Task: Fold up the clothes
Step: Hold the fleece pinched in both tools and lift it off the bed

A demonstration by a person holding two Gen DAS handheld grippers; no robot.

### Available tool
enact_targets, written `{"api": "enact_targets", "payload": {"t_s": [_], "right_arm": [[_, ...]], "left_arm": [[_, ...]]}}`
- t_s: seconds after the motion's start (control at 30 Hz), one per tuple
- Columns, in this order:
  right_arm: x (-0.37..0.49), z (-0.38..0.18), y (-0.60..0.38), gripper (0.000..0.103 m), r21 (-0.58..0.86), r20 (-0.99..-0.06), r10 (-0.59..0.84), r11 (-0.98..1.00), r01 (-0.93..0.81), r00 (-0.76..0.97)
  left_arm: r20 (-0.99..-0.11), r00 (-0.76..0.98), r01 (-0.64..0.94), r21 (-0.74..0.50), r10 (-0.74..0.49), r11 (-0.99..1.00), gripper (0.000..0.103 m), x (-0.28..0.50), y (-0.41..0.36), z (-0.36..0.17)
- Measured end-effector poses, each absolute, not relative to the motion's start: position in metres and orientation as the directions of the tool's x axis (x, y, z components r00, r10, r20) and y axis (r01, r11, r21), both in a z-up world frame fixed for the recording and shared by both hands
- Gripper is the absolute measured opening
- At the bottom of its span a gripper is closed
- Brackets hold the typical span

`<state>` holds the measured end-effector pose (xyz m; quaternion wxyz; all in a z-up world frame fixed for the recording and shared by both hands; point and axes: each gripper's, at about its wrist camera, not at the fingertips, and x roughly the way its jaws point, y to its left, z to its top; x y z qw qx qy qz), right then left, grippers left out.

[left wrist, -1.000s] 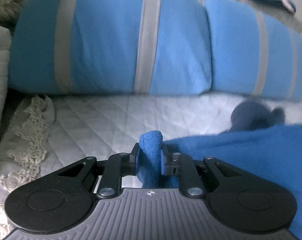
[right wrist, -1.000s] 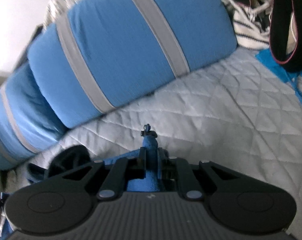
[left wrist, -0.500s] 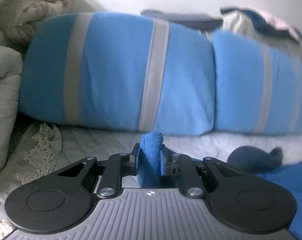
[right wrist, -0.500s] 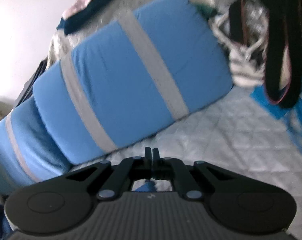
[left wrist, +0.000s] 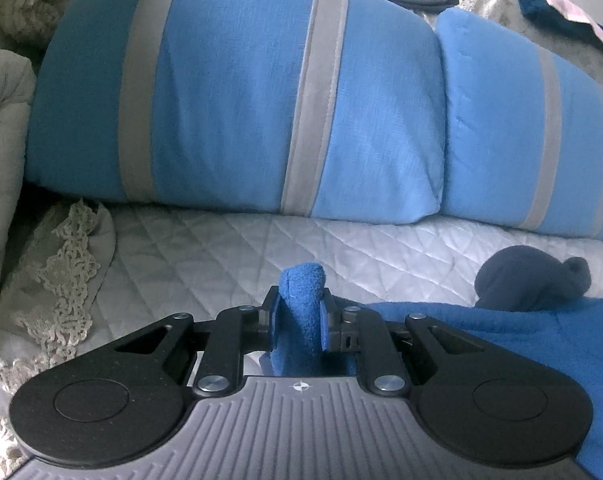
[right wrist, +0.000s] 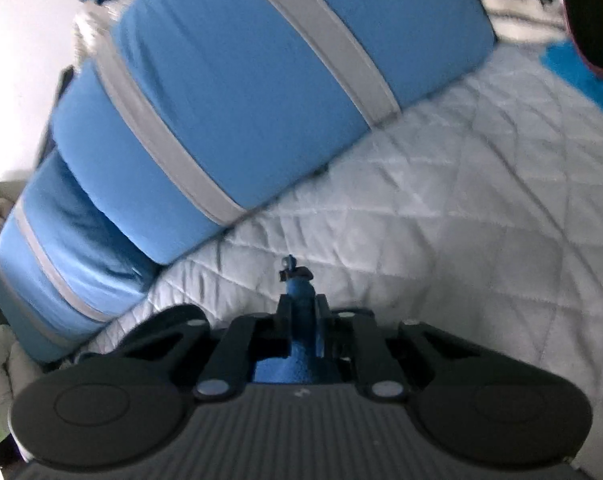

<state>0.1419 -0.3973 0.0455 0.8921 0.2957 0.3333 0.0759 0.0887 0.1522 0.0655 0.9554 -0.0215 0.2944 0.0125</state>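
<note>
A blue fleece garment [left wrist: 501,332] lies on the white quilted bed [left wrist: 229,248], spreading to the right in the left wrist view. My left gripper [left wrist: 300,312] is shut on a bunched fold of it, which sticks up between the fingers. My right gripper [right wrist: 300,312] is shut on another edge of the blue garment [right wrist: 297,360], with a small dark tab poking out past the tips. A dark blue rounded part of the garment [left wrist: 529,280] sits at the right in the left wrist view.
Two blue pillows with grey stripes [left wrist: 237,92] [right wrist: 237,80] lie along the back of the bed. Beige lace-edged bedding [left wrist: 57,276] is at the left. Black straps and a blue item [right wrist: 581,64] hang at the far right.
Both grippers rose and tilted up half a second ago, then came back down toward the bed. Both stay shut on the blue garment.
</note>
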Motion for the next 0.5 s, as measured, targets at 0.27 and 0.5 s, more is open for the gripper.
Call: {"api": "enact_targets", "payload": {"t_s": [0.27, 0.5], "right_arm": [[0.093, 0.102, -0.384, 0.01, 0.481, -0.392, 0.258, 0.875, -0.042, 0.883], [0.126, 0.104, -0.38, 0.009, 0.466, -0.392, 0.189, 0.884, 0.018, 0.9]], "left_arm": [[-0.363, 0.931, 0.016, -0.073, -0.042, 0.997, 0.018, 0.044, 0.153, 0.117], [-0.342, 0.94, -0.026, -0.081, -0.003, 0.996, 0.018, 0.08, 0.15, 0.121]]}}
